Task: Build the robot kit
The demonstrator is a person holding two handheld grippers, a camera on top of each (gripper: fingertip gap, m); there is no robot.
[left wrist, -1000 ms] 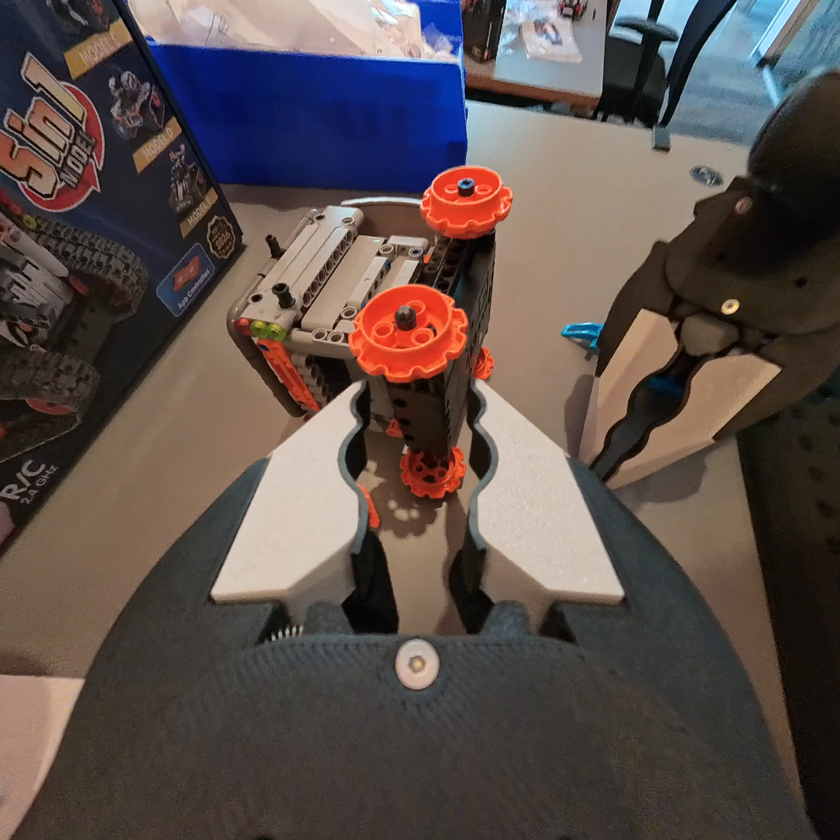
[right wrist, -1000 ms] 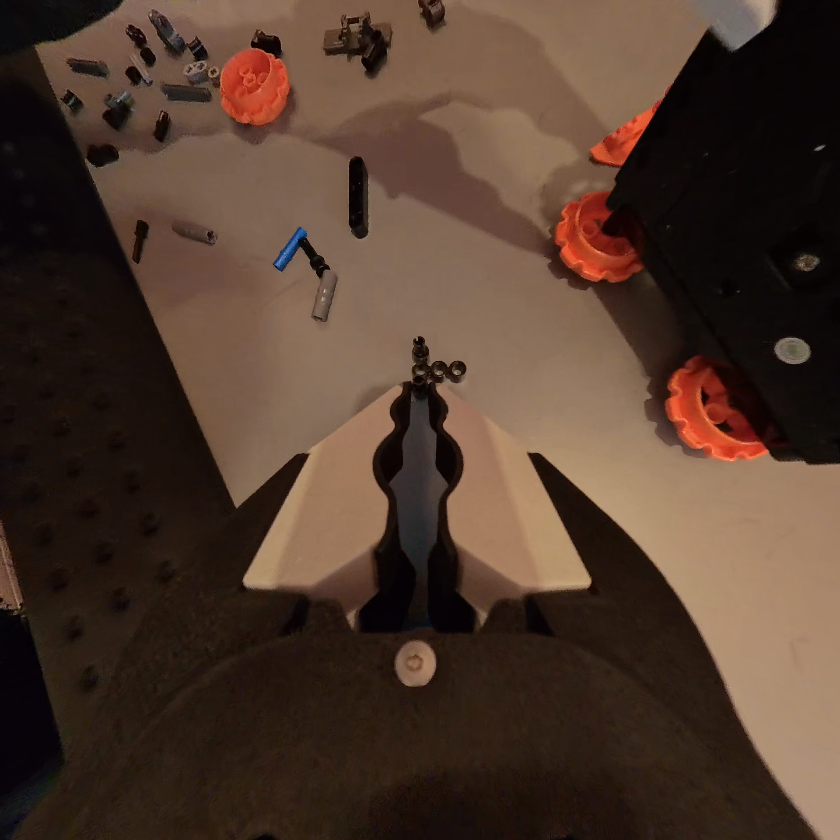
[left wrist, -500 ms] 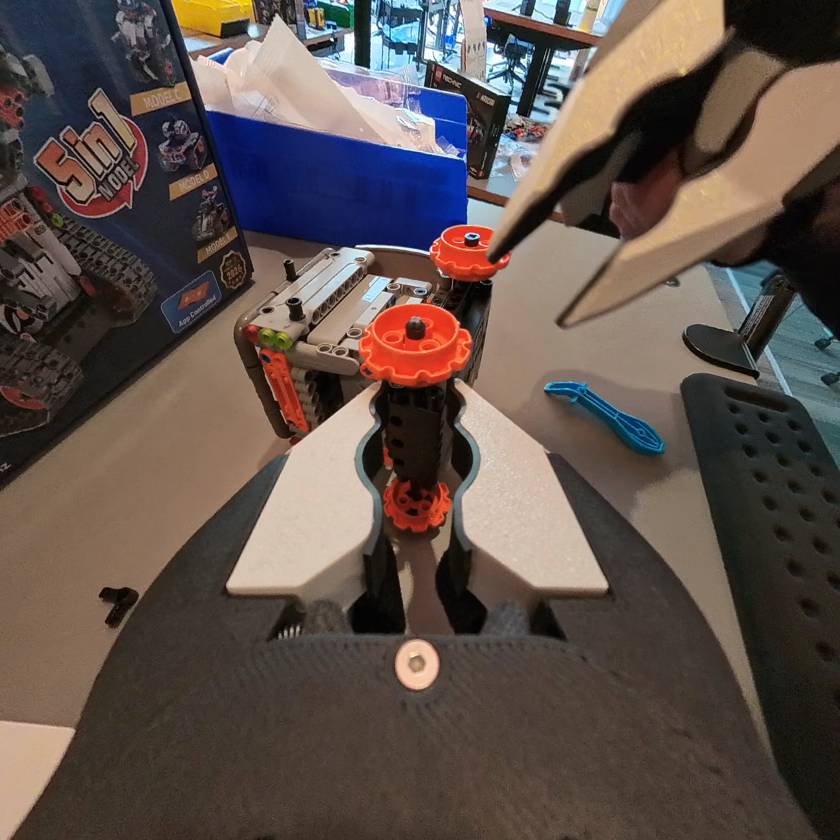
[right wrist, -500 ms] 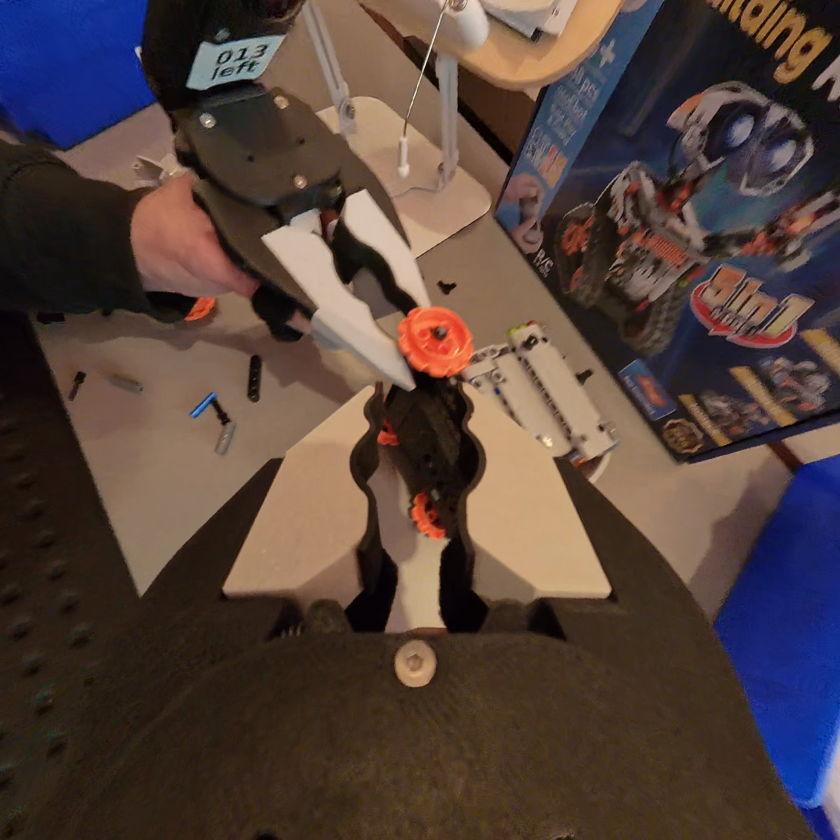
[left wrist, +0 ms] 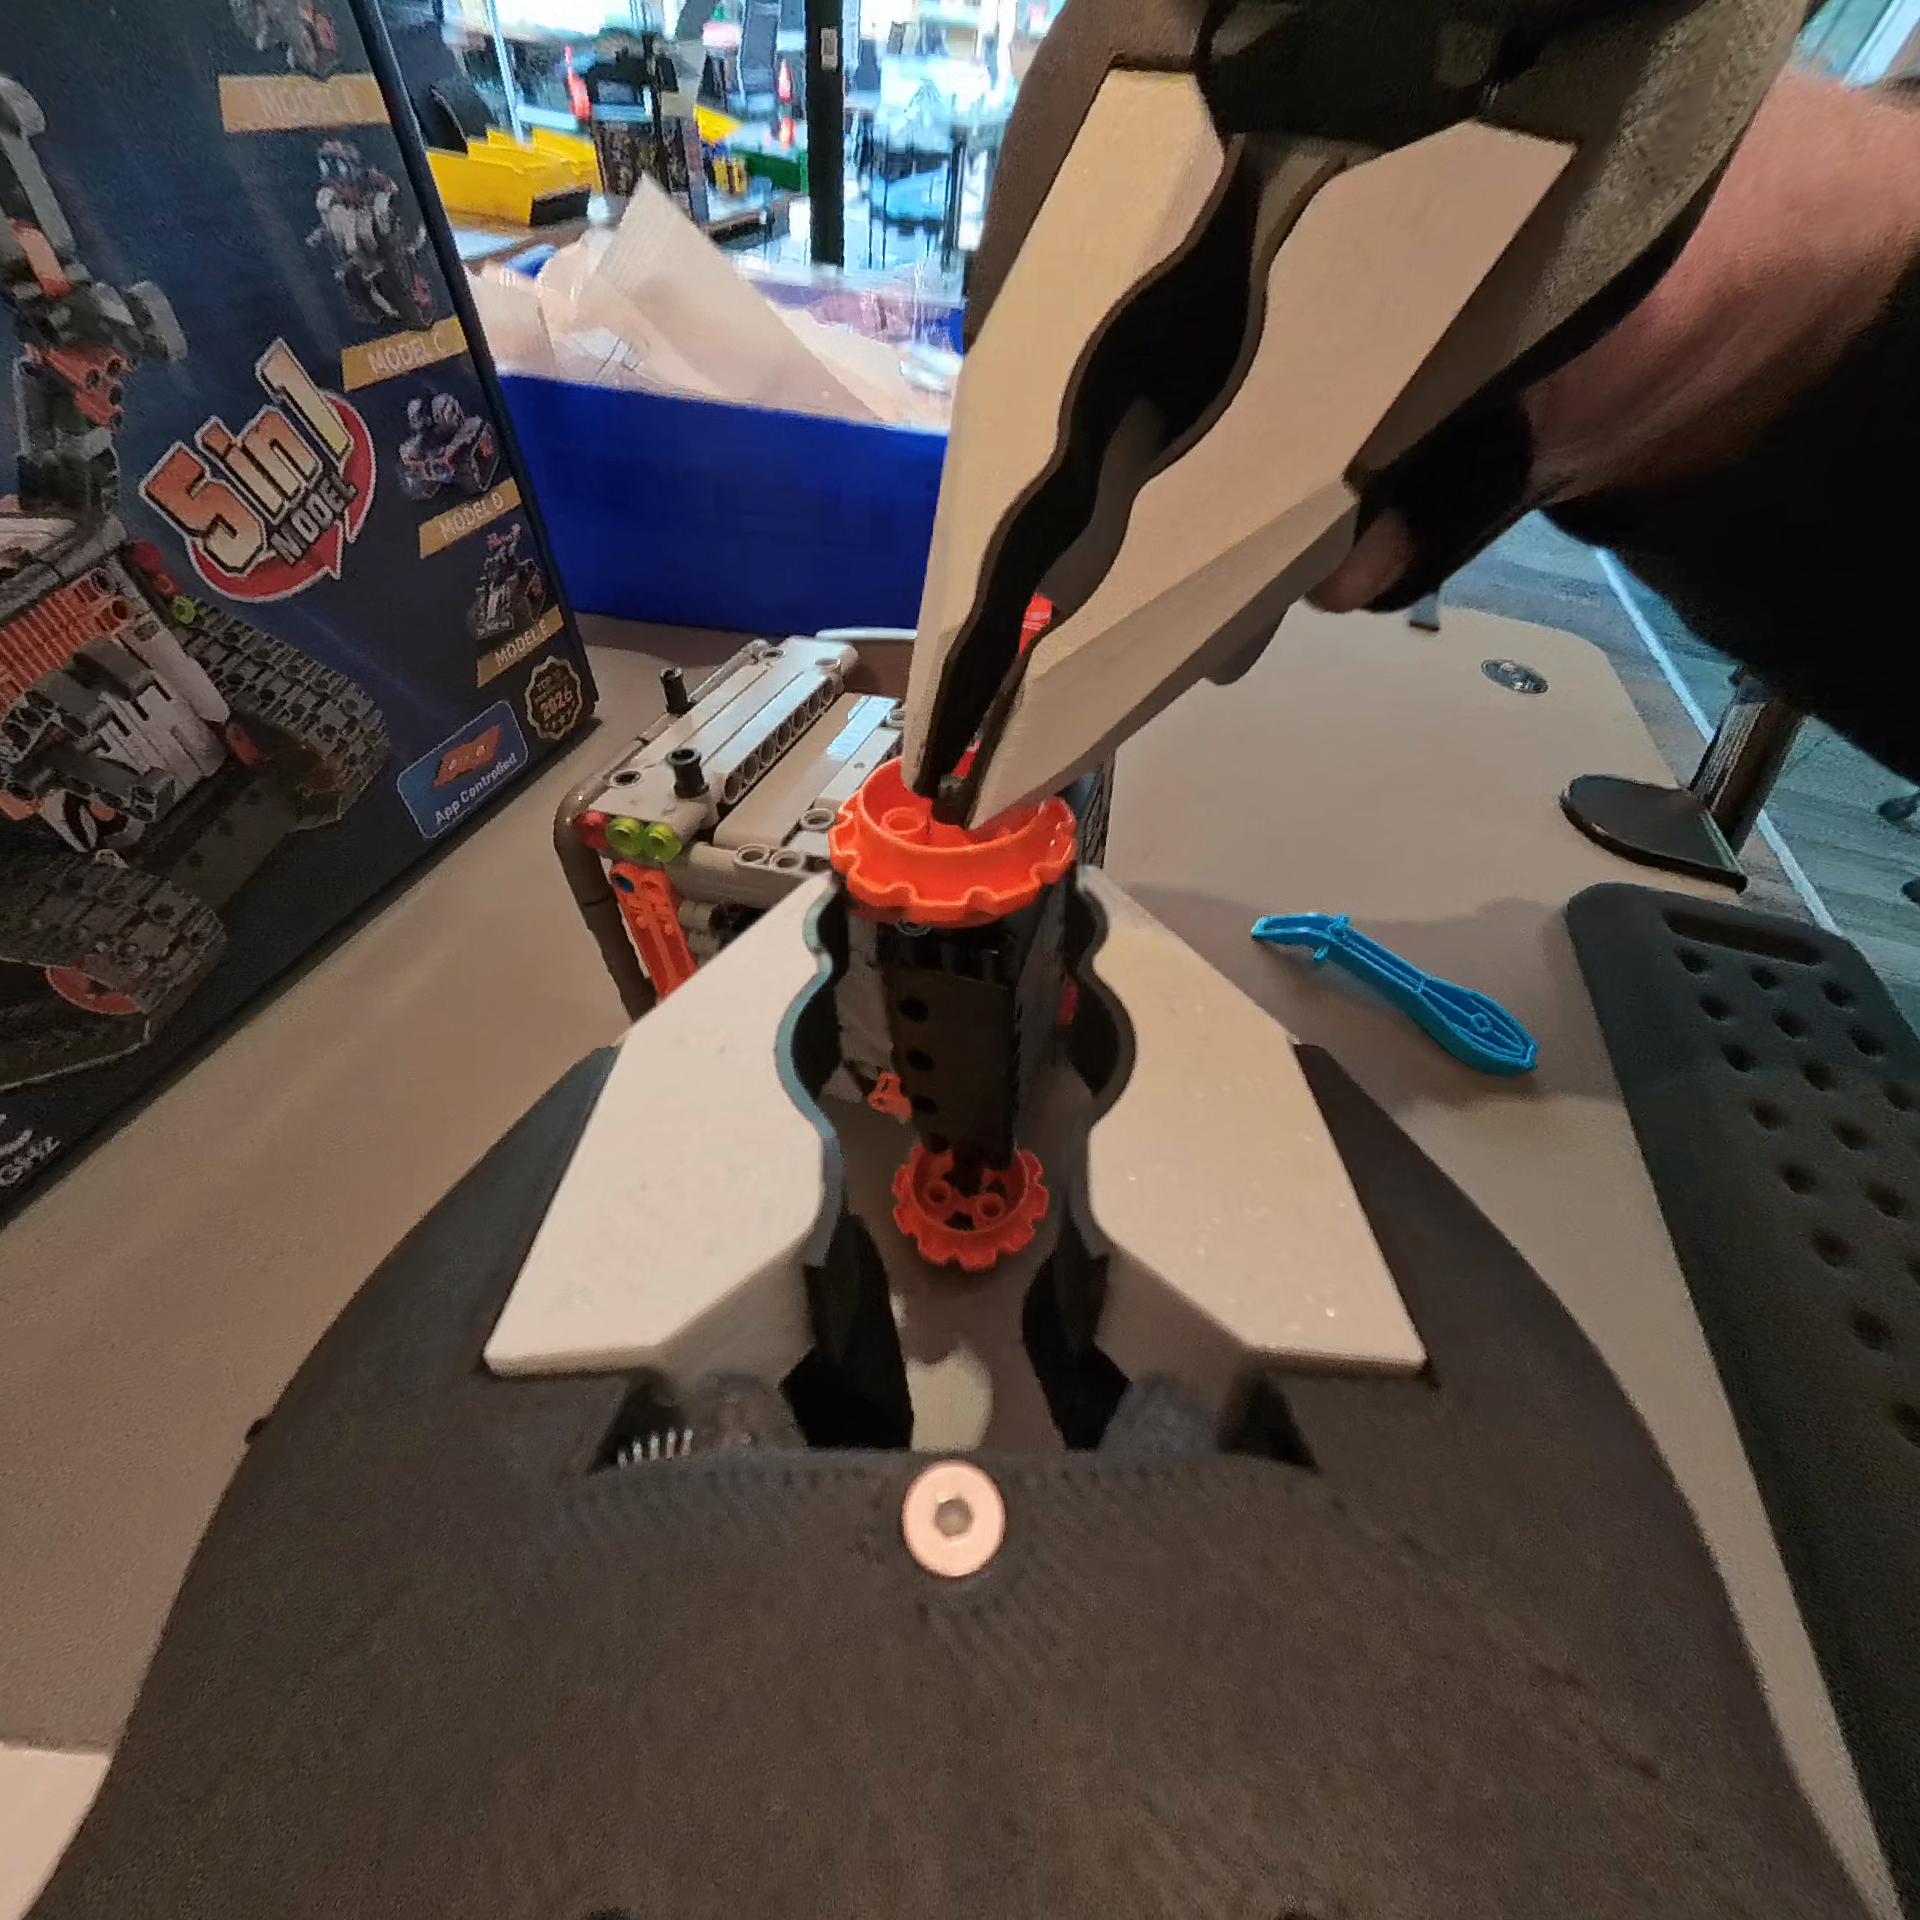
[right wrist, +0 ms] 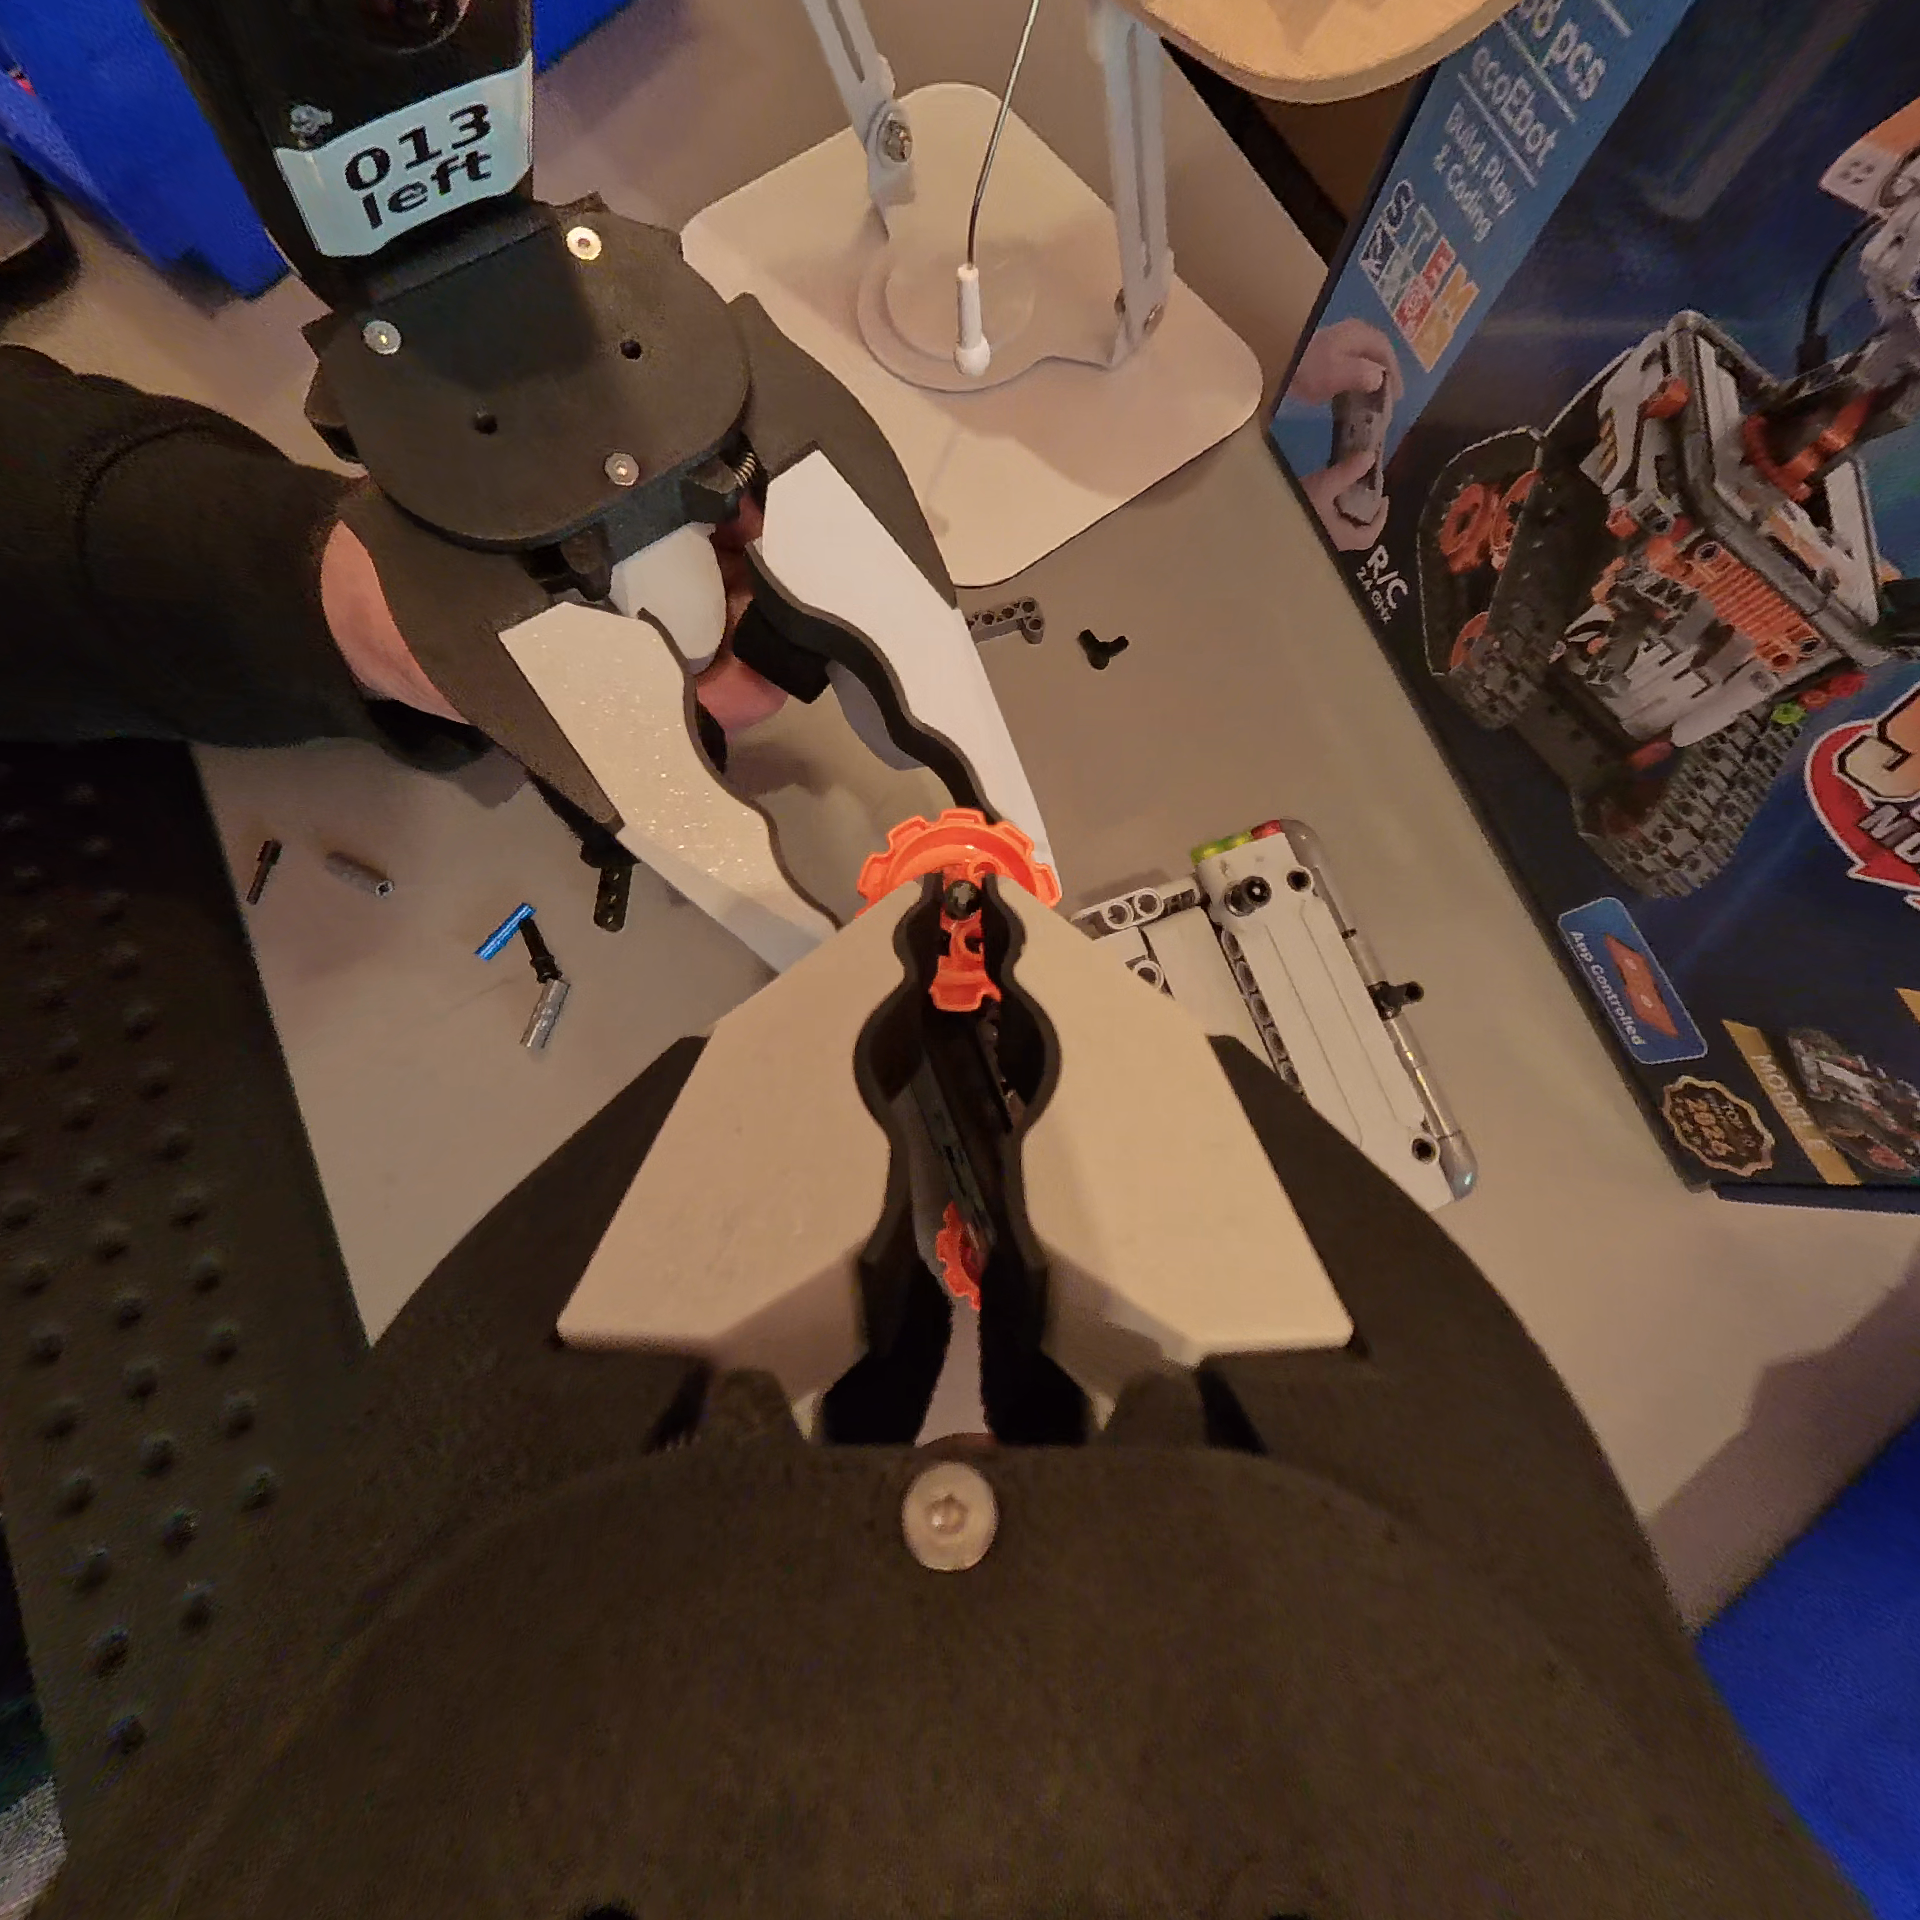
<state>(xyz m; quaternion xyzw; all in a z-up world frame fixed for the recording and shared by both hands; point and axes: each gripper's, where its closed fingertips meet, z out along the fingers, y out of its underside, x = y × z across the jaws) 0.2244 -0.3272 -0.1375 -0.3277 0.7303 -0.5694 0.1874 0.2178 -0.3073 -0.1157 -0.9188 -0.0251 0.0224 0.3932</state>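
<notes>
Left of the left claw, a printed box stands on the tabletop. A blue bin sits beyond it.

Left claw: clamped on the black beam column of a grey-and-white brick model. An orange toothed wheel caps the column just past the tips. A smaller orange wheel sits lower, between the fingers. The model is directly ahead of this claw.

Change vs. 1 s ago: we had this claw apart around the column; it now grips it. The right claw was then low at the tabletop, well to the right, by loose parts. It now comes in from above, approx. over the hub of the upper wheel.

Right claw: tips together on a small black pin at the hub centre. We cannot tell whether the pin is seated in the hub or only held against it. The hand holding this claw shows at upper right.

Right of the left claw, a blue plastic tool lies on the tabletop. A black perforated mat is beyond it.
</notes>
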